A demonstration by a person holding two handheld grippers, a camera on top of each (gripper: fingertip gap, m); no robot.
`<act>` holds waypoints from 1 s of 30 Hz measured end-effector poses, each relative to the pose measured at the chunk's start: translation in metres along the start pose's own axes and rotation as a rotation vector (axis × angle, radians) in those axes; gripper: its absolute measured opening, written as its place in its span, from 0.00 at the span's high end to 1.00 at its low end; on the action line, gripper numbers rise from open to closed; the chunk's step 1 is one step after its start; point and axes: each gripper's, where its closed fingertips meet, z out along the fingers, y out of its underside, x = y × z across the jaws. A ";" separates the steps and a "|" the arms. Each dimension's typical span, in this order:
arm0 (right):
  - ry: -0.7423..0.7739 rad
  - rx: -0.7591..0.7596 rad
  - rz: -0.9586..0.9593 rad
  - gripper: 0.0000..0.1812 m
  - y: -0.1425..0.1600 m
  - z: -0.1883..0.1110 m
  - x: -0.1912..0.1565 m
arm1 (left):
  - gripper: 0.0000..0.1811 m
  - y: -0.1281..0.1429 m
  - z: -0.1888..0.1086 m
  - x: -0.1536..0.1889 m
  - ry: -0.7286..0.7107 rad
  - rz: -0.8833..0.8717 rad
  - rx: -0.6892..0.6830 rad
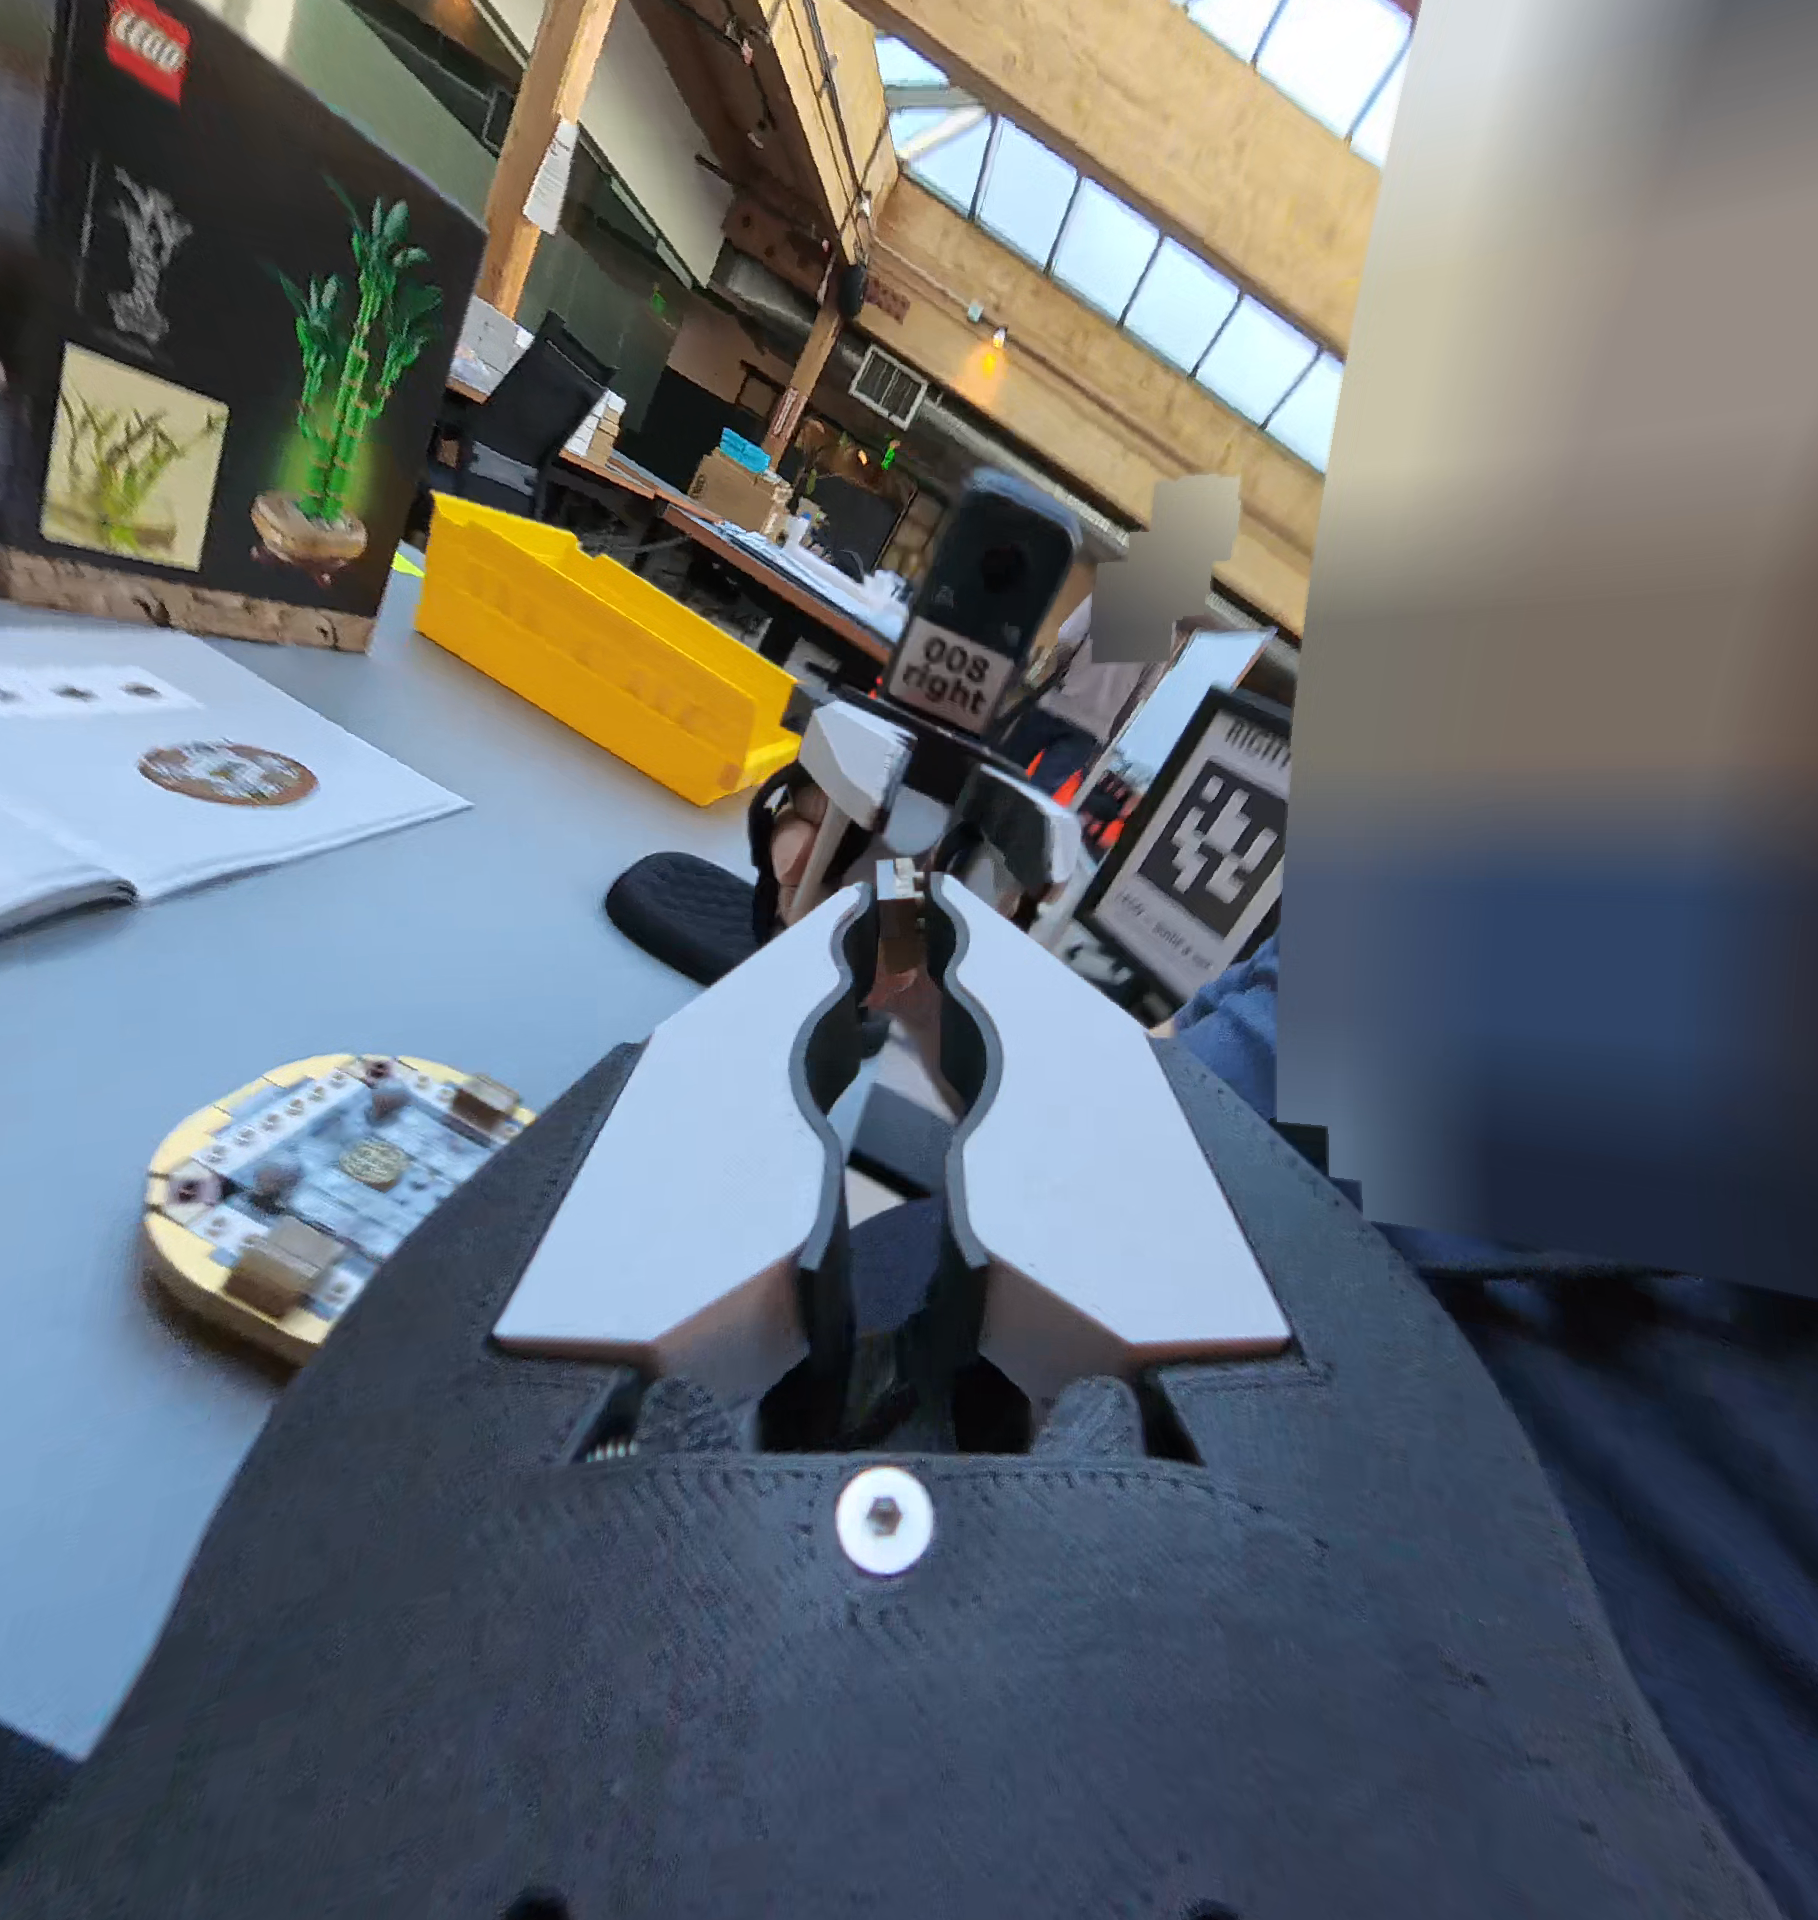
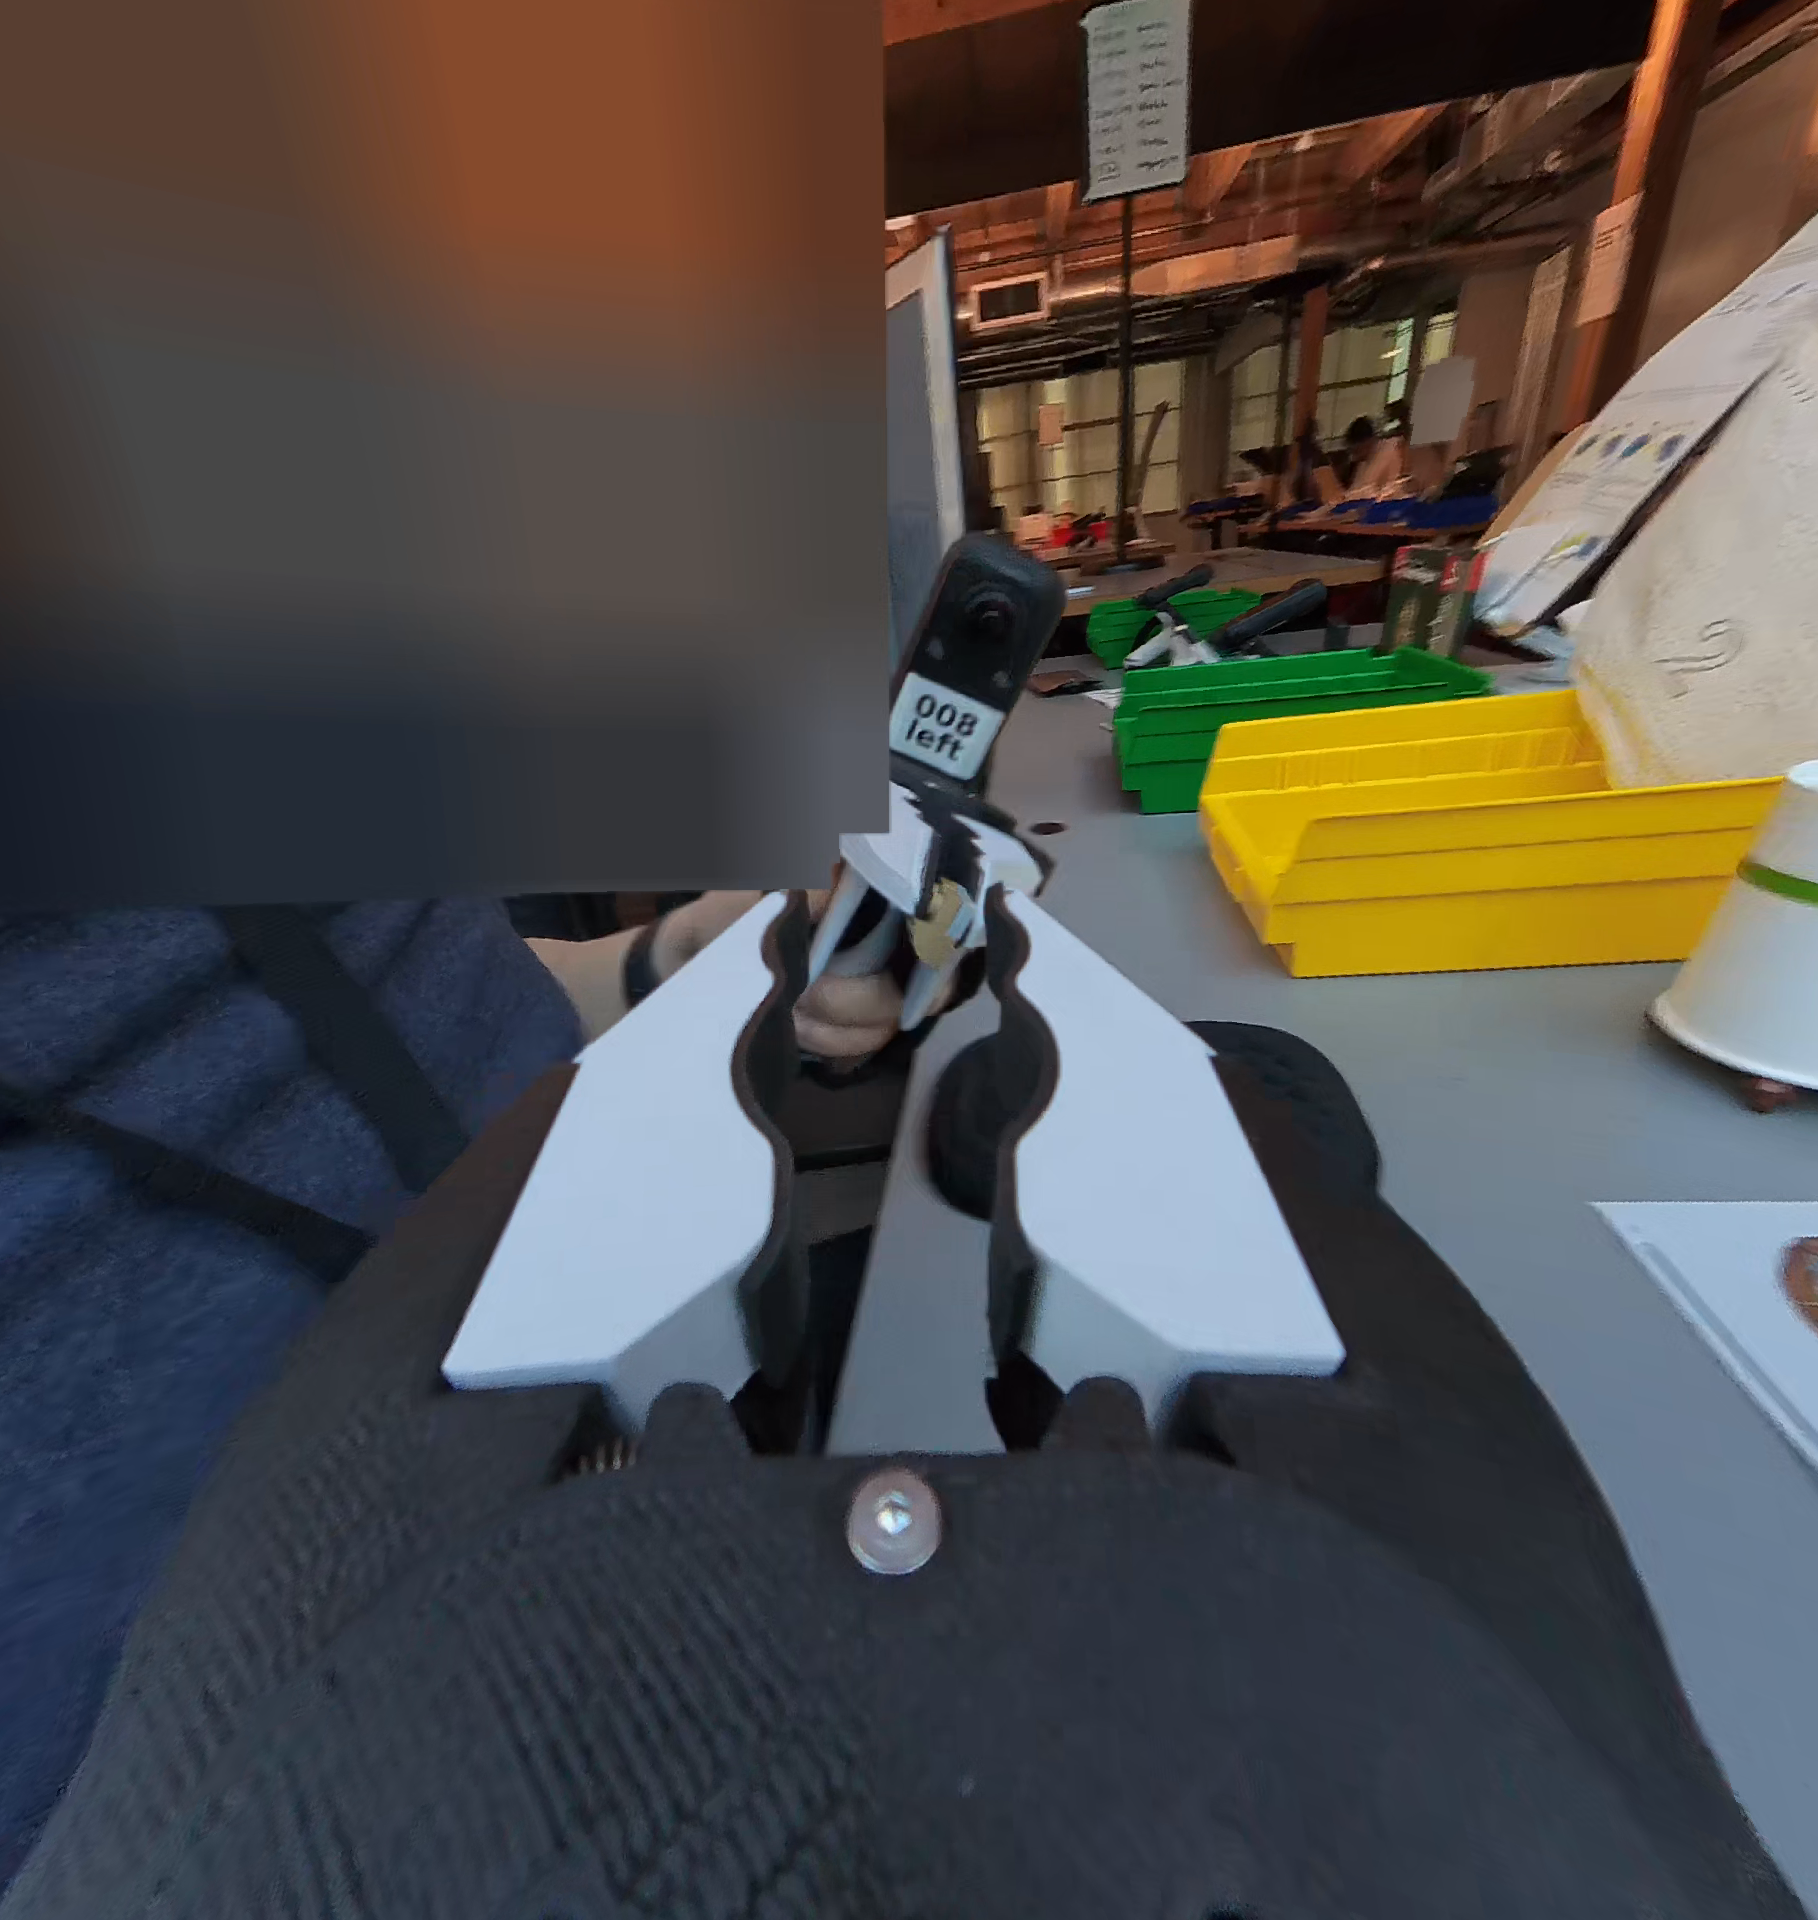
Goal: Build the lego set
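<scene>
- Left gripper [image 1: 897,896]: lifted off the tabletop [image 1: 385,997], tips nearly together on a small tan-and-white piece [image 1: 900,883]. Grip looks clamped, contact partly hidden.
- Right gripper [image 2: 889,914]: faces the left one, tip to tip, above the near edge of the tabletop. Its tips are close together around a small gold-tan piece [image 2: 931,925]; the left gripper's tips are there too, so I cannot tell whether it holds the piece or merely meets it.
- Round base [image 1: 313,1195]: task's main build, lying flat near the front edge of the tabletop, left of the left gripper. Tan rim, pale studded top, a few brown and tan bits and a coin-like disc at centre. Low, no stalks or leaves on it.
- Black wrist rest [image 1: 687,914]: on the tabletop, just beyond the grippers.
- Instruction booklet [image 1: 157,790]: open, farther along the left side; page shows a round brown disc.
- Yellow bin [image 1: 593,644]: beyond the booklet. From the right wrist view, more yellow bins [image 2: 1456,831], green bins [image 2: 1289,707] and an upturned white paper cup [image 2: 1788,914].
- Set box [image 1: 230,343]: standing at the far left, picturing a tall green plant in a pot.
- Judgement: early stage. Base layer partly done; a small sub-piece is apparently being joined in the air; everything green is left.
</scene>
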 end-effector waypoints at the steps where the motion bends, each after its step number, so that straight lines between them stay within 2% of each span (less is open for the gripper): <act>1: 0.061 -0.001 -0.078 0.80 0.000 0.000 0.004 | 0.96 -0.002 -0.001 -0.003 0.016 -0.072 0.025; 4: 0.196 -0.073 -0.355 0.78 0.005 0.003 0.006 | 0.97 0.002 -0.001 -0.008 0.059 -0.254 0.029; 6: 0.224 -0.145 -0.431 0.79 0.012 0.008 0.008 | 0.97 0.010 0.003 -0.007 0.078 -0.308 -0.008; 9: 0.190 -0.255 -0.404 0.86 0.031 0.011 0.010 | 0.96 0.013 0.006 -0.004 0.108 -0.350 -0.028; 11: 0.190 -0.270 -0.398 0.91 0.035 0.011 0.012 | 0.96 0.013 0.006 -0.005 0.111 -0.364 -0.030; 18: 0.268 -0.234 -0.419 0.92 0.031 0.011 0.018 | 0.88 0.013 0.004 -0.004 0.132 -0.361 -0.004; 20: 0.267 -0.229 -0.400 0.92 0.032 0.012 0.018 | 0.90 0.012 0.003 -0.005 0.118 -0.336 0.013; 22: 0.278 -0.218 -0.402 0.92 0.032 0.012 0.018 | 0.96 0.011 0.001 -0.008 0.090 -0.302 0.027; 26: 0.313 -0.243 -0.436 0.92 0.036 0.013 0.022 | 0.96 0.014 -0.001 -0.012 0.038 -0.256 0.006; 30: 0.279 -0.262 -0.423 0.92 0.042 0.014 0.017 | 0.96 0.019 -0.003 -0.009 0.033 -0.199 -0.062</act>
